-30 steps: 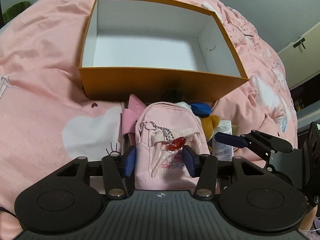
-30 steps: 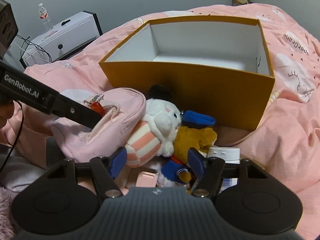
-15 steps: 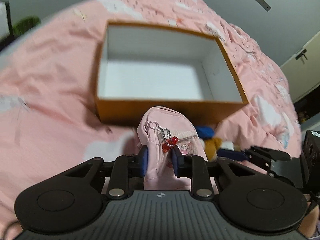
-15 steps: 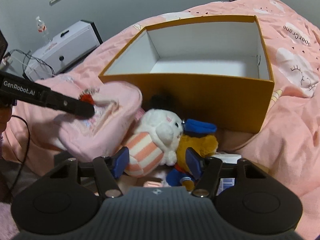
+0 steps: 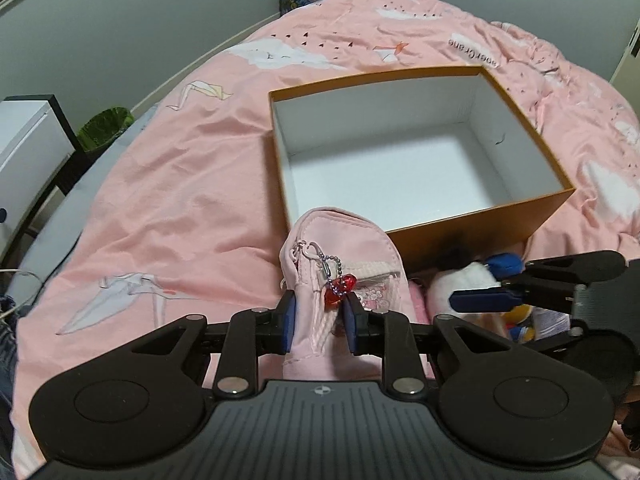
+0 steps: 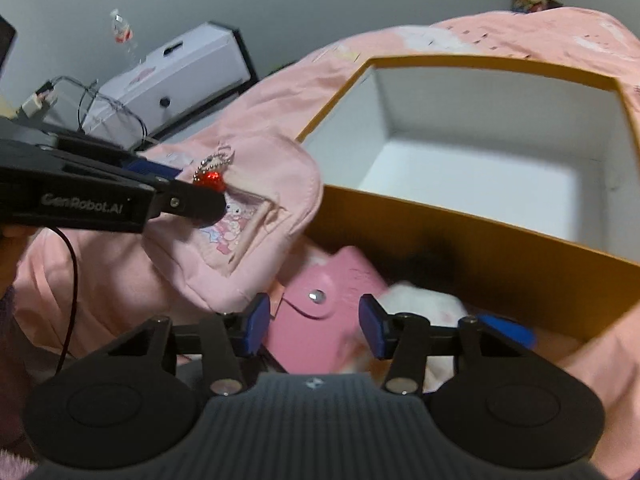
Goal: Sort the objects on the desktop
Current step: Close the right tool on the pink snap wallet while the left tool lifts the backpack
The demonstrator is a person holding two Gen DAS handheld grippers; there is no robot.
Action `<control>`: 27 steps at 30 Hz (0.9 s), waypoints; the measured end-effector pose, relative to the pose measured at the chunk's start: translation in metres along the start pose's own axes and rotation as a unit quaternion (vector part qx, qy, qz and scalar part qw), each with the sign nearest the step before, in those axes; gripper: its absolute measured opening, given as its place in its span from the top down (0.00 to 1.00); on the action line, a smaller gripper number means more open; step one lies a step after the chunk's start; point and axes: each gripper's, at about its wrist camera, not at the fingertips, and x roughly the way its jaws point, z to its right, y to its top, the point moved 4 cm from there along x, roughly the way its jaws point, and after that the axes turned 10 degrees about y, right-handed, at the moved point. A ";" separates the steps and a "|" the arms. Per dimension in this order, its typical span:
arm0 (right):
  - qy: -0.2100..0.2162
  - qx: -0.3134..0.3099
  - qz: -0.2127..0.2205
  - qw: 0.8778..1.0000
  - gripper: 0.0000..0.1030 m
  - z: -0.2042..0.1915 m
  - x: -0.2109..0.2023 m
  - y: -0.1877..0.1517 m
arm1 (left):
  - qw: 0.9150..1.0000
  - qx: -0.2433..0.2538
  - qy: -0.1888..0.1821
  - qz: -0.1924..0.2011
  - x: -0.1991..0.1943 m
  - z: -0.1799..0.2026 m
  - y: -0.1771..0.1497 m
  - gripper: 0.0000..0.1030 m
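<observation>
A pink bedspread (image 5: 192, 184) covers the bed against a grey wall (image 5: 120, 20). An open orange box (image 5: 404, 148) sits on it. The left gripper (image 5: 318, 314) is clamped on a small pink backpack (image 5: 340, 248) held beside the box. The right gripper (image 6: 312, 322), jaws just closing, stands apart over a pink case (image 6: 320, 320), pads clear of it.

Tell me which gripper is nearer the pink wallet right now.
Right. The right gripper sits over the pink wallet, its open jaws, just closing, either side of it. The left gripper is clamped on the pink backpack, lifted beside the wallet.
</observation>
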 end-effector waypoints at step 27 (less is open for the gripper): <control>-0.045 -0.026 -0.072 0.996 0.59 0.011 0.038 0.000 | 0.999 0.022 0.005 -0.035 0.022 -0.009 -0.008 0.53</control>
